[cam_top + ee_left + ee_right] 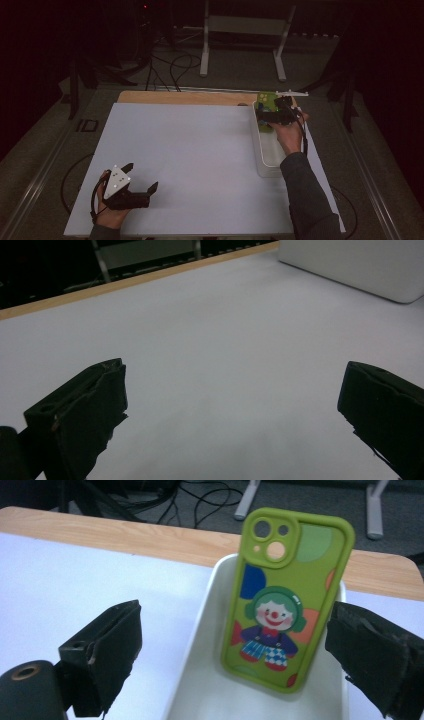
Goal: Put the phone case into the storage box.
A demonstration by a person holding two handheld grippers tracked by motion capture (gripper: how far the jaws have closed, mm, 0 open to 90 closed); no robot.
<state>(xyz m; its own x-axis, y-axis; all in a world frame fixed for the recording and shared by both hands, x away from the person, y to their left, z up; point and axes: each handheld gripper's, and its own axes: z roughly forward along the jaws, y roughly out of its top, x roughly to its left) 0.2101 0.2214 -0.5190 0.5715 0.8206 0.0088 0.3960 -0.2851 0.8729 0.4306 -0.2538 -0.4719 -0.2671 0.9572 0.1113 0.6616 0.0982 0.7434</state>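
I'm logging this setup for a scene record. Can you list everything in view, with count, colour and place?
Phone case: one, green with a clown picture, leaning in the far end of the tray.
Tray: one, white, at the table's right edge.
Table: one, white top with a wooden far edge.
Stand: one, pale metal, on the floor beyond the table.
Cables: several, black, on the floor behind the table.
Left gripper: one, black, jaws open, near the table's front left.
Right gripper: one, black, jaws open either side of the phone case, not touching it.
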